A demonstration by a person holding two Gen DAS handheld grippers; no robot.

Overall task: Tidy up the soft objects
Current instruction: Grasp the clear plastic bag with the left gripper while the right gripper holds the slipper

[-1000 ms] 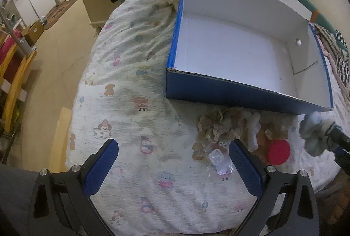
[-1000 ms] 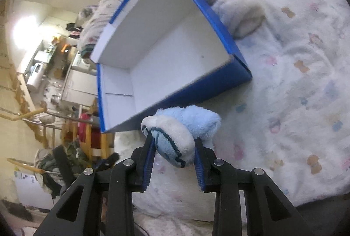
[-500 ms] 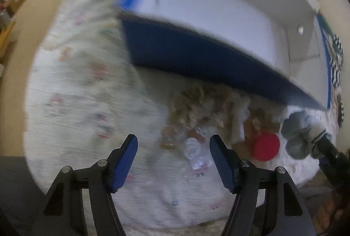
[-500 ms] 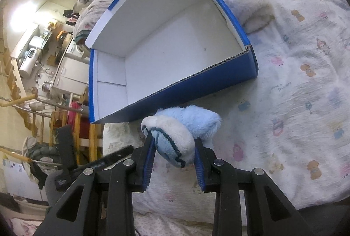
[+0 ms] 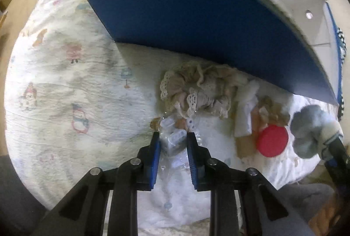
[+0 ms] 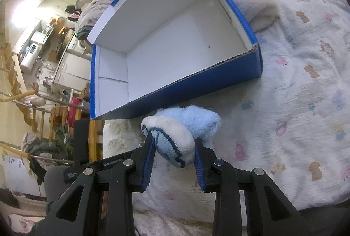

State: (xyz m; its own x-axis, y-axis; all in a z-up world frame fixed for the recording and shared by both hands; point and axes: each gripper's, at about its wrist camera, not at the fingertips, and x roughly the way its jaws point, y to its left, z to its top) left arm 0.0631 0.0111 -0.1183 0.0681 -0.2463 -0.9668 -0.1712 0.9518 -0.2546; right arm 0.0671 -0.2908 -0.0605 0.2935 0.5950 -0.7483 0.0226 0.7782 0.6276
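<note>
The left gripper (image 5: 172,141), its jaws just closing, pinches a clear plastic packet (image 5: 174,142) below the lace doll (image 5: 196,91), while the right gripper (image 6: 174,151) clamps a blue plush (image 6: 186,126) beside the blue box (image 6: 196,80).

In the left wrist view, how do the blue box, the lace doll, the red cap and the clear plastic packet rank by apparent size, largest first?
1. blue box, though it is nearest the lens
2. lace doll
3. red cap and clear plastic packet: they look alike, and the left gripper hides part of the packet.
</note>
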